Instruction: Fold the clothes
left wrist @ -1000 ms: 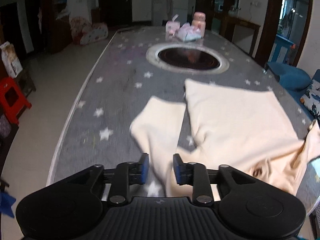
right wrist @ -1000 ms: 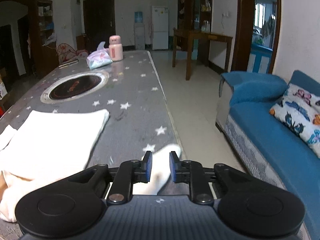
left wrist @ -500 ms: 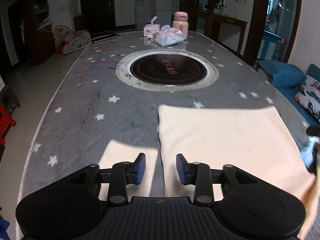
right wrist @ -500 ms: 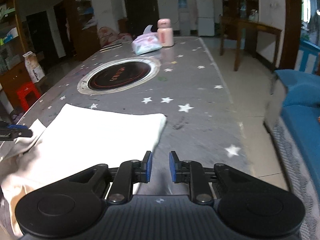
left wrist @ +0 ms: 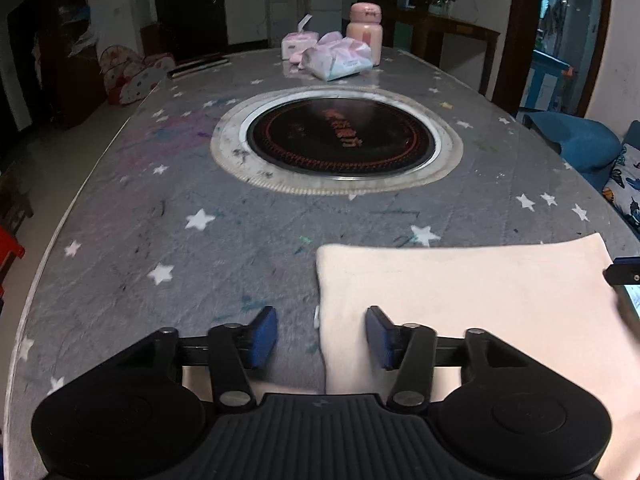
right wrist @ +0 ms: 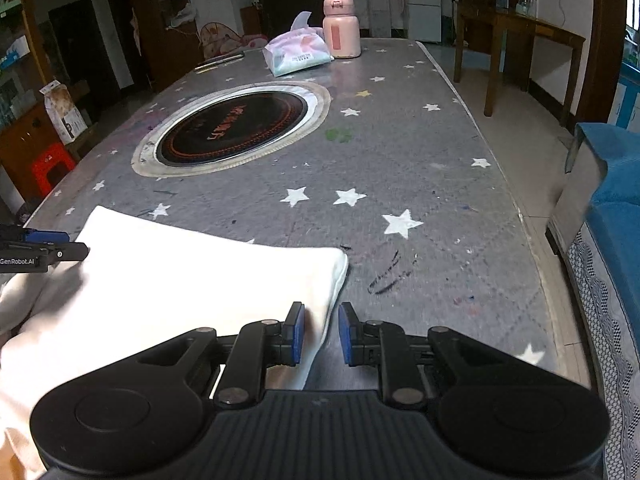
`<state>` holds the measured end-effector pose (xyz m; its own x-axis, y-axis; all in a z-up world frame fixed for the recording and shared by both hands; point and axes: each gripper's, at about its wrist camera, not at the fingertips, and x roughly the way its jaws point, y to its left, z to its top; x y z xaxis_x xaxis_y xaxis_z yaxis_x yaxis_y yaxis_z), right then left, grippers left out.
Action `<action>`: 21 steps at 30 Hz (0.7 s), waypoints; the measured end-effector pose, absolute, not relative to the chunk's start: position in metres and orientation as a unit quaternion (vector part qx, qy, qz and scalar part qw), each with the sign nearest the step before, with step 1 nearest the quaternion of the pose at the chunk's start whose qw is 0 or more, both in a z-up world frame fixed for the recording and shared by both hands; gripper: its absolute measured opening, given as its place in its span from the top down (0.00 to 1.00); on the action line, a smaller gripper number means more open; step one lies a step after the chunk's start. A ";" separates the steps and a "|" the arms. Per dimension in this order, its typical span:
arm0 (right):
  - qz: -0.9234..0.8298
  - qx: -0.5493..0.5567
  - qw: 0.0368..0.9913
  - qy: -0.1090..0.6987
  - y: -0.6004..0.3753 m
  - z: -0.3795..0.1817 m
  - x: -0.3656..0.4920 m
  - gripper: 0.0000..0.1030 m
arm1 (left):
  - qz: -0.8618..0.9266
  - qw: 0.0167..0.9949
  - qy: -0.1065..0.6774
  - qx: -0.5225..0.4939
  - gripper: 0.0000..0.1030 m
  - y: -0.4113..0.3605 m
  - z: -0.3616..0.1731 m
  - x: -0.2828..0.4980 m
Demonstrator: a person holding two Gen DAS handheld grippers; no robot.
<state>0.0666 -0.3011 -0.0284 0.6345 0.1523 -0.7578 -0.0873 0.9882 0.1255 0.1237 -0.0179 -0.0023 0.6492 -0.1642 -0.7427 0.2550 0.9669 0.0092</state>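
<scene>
A cream garment [left wrist: 472, 300] lies flat on the grey star-patterned table [left wrist: 168, 216]; it also shows in the right wrist view [right wrist: 192, 280]. My left gripper [left wrist: 322, 336] is open, its jaws astride the garment's left edge, low over the table. My right gripper [right wrist: 320, 334] is open with a narrow gap, astride the garment's right edge. A strip of cloth shows under the left gripper's body. The left gripper's tip [right wrist: 44, 250] shows at the far left of the right wrist view.
A round black cooktop [left wrist: 340, 140] is set in the table's middle. Tissue packs [left wrist: 336, 58] and a pink bottle [left wrist: 365, 30] stand at the far end. A blue sofa [right wrist: 616, 216] is to the right, a red stool [right wrist: 50, 166] to the left.
Both grippers moved forward along the garment and the left jaws opened wider. The loose sleeve seen at the left a second ago is now out of sight under the left gripper.
</scene>
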 end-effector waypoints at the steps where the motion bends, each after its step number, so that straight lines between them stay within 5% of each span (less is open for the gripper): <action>1: 0.066 0.038 0.903 0.424 -0.301 -0.029 0.069 0.83 | -0.115 0.907 0.400 0.058 0.66 -0.017 -0.002 0.125; 4: 0.069 0.035 0.902 0.424 -0.300 -0.031 0.076 0.83 | -0.112 0.910 0.394 0.062 0.89 -0.016 -0.001 0.128; 8: 0.074 0.022 0.904 0.422 -0.294 -0.030 0.085 0.92 | -0.109 0.914 0.386 0.068 0.90 -0.014 0.000 0.133; 21: 0.092 -0.018 0.916 0.391 -0.261 -0.015 0.146 0.97 | -0.058 0.923 0.375 0.060 0.91 0.016 0.004 0.167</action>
<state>0.1457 -0.2608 -0.0153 0.6770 0.1540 -0.7196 -0.1828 0.9824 0.0382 0.1671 0.0155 0.0044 0.7115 -0.0618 -0.7000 0.1517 0.9861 0.0671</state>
